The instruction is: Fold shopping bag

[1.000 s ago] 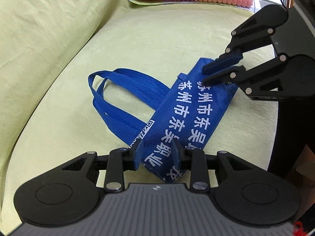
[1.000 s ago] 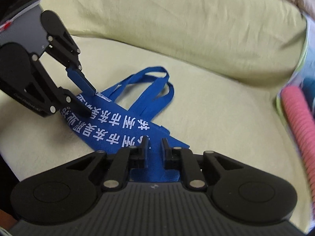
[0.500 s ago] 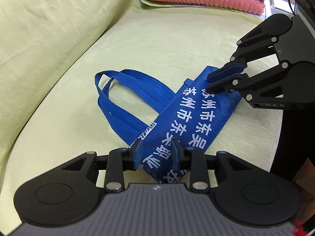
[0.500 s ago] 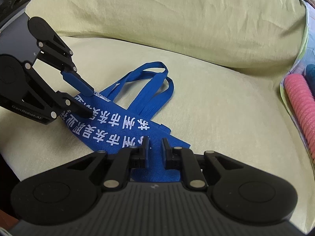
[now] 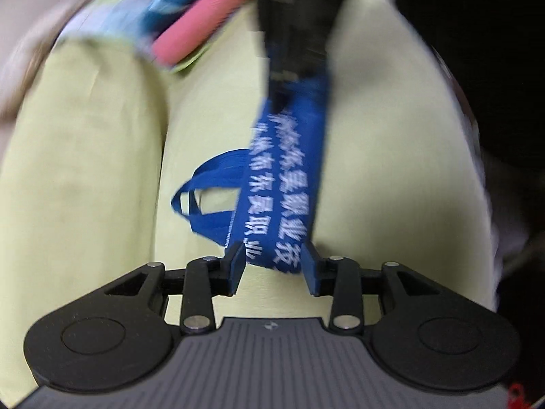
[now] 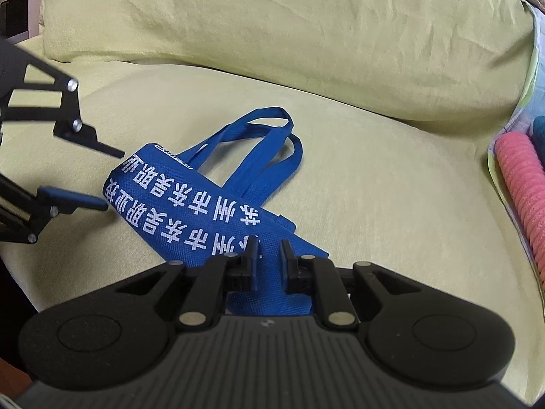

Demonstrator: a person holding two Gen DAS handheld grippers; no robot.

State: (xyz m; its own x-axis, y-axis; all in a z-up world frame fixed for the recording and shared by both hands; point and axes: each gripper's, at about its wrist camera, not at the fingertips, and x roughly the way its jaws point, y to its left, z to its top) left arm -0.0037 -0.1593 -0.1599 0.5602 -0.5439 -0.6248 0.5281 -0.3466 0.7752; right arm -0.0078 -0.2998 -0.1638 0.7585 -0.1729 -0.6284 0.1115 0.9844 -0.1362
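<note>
A blue shopping bag (image 6: 190, 201) with white lettering lies folded into a narrow strip on the yellow-green sofa seat (image 6: 391, 177). Its handles (image 6: 269, 143) loop out toward the backrest. My right gripper (image 6: 269, 255) is shut on the near end of the strip. In the blurred left wrist view that gripper (image 5: 289, 78) is a dark shape at the far end of the bag (image 5: 282, 187). My left gripper (image 6: 114, 179) stands open just off the other end, its fingertips apart and not touching the cloth. From its own camera, the left gripper (image 5: 272, 266) has the bag's end just ahead of its tips.
A pink ribbed towel (image 6: 521, 187) on a stack of folded cloth lies at the right end of the sofa, also visible as a pink blur (image 5: 201, 24). The backrest cushion (image 6: 272, 34) rises behind the bag. The seat's front edge drops away at lower left.
The left gripper has let go of the bag's end and backed off a little, its camera swinging fast. The right gripper keeps its hold and the bag stays on the seat.
</note>
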